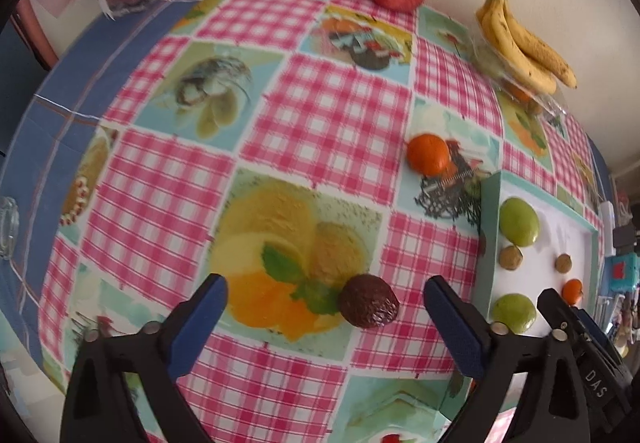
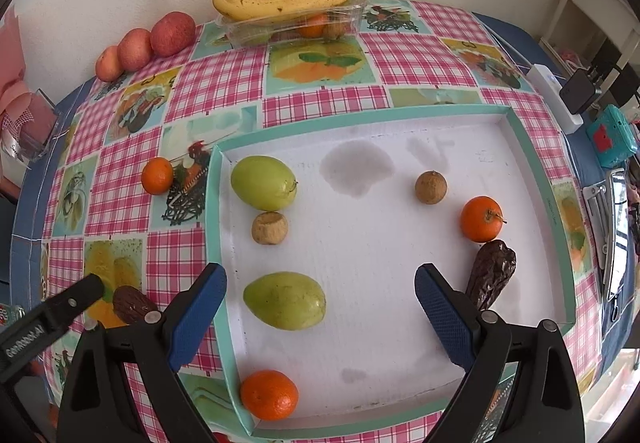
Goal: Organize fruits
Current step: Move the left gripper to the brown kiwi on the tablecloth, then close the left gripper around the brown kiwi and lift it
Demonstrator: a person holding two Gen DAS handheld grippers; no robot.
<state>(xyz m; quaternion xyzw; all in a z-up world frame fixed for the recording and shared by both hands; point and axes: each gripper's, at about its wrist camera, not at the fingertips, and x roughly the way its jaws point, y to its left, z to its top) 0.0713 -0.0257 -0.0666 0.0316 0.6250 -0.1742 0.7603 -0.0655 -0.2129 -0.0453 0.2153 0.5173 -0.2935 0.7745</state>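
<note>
the left gripper (image 1: 325, 327) is spread wide and empty over the checked tablecloth (image 1: 328, 123), with a dark wrinkled fruit (image 1: 369, 306) lying between its fingers nearer the right one, long axis across the view. the right gripper (image 2: 320, 309) is wide open, holding nothing, above the white tray (image 2: 400, 275), a green fruit (image 2: 285, 300) between its fingers lying crosswise.

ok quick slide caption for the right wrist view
Open right gripper above a teal-rimmed white tray holding green fruits, orange mandarins, small brown fruits and one dark wrinkled fruit.
</note>
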